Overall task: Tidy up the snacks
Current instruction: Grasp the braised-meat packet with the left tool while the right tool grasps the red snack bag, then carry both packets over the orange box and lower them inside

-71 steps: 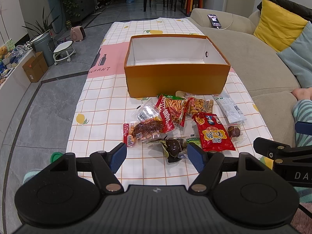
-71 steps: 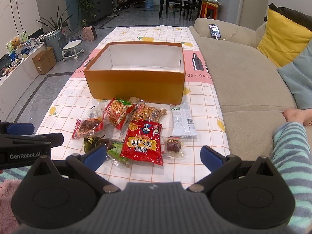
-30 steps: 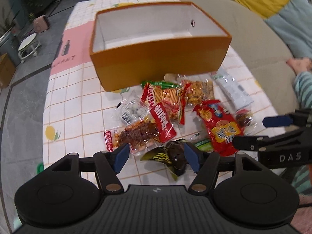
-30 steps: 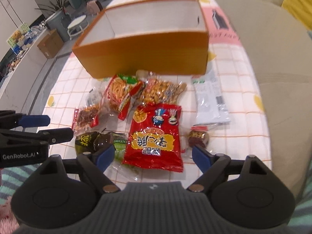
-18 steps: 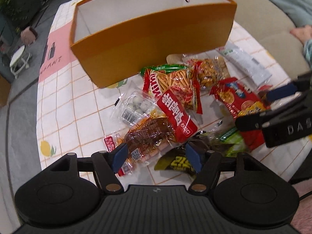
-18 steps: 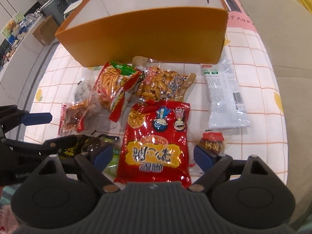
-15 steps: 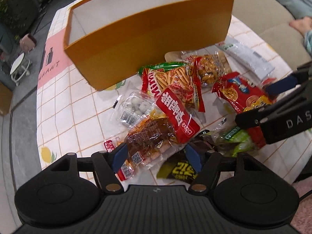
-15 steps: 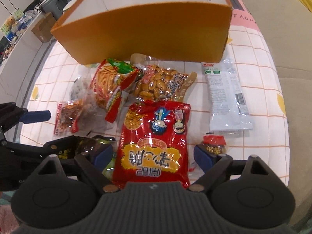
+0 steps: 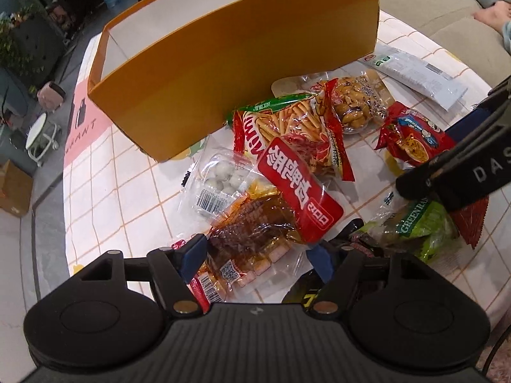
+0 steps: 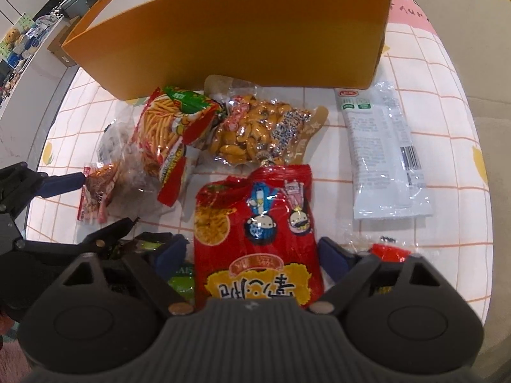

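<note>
An open orange box (image 9: 242, 63) stands on the checked tablecloth, also in the right wrist view (image 10: 236, 32). Snack packs lie in front of it. My left gripper (image 9: 257, 250) is open, its fingers either side of a clear pack of brown meat snack (image 9: 249, 229) with a red label (image 9: 297, 188). My right gripper (image 10: 254, 257) is open, its fingers either side of a big red snack bag (image 10: 255, 223). A stick-snack bag (image 10: 166, 124), a peanut pack (image 10: 255, 131) and a white pack (image 10: 380, 146) lie closer to the box.
A green pea pack (image 9: 421, 223) and a dark yellow-lettered pack (image 9: 306, 293) lie between the grippers. A small red-capped pack (image 10: 386, 252) sits by my right finger. A beige sofa (image 9: 431, 0) runs along the table's right edge; the floor drops off left.
Both grippers have come down and forward over the snack pile. The left now straddles the meat snack pack, the right straddles the big red bag. Both stay open.
</note>
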Tool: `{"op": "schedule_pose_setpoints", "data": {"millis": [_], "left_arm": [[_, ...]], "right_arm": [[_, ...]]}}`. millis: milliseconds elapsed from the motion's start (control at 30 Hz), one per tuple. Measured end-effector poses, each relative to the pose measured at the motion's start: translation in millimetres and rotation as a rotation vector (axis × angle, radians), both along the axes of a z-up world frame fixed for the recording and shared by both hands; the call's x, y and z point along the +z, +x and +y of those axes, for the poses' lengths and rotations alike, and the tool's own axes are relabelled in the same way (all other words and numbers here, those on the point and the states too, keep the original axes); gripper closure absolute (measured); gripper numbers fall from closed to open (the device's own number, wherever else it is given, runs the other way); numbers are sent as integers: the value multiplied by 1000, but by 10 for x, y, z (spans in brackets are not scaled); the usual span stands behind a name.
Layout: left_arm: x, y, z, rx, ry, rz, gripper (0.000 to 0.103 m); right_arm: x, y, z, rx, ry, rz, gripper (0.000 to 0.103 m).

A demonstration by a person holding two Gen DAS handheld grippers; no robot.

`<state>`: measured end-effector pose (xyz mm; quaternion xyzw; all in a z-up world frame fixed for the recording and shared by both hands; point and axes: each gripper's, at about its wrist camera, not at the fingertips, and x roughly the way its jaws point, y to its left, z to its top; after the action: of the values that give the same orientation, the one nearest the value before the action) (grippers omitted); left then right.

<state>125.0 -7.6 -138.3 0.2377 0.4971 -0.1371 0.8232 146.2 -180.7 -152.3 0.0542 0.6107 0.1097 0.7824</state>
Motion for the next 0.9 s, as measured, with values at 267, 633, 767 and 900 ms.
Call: {"op": "schedule_pose_setpoints", "data": {"millis": [267, 633, 767, 900], "left_arm": [[126, -110, -40, -8, 35, -84, 65], [459, -173, 105, 85, 2, -183, 88], [659, -191, 180, 142, -72, -199, 89], [897, -210, 296, 216, -197, -194, 90]], "right_arm": [[78, -51, -32, 0, 5, -20, 32], [332, -178, -87, 8, 6, -88, 34], [465, -215, -103, 13, 12, -125, 35], [603, -266, -120, 17, 21, -160, 35]]}}
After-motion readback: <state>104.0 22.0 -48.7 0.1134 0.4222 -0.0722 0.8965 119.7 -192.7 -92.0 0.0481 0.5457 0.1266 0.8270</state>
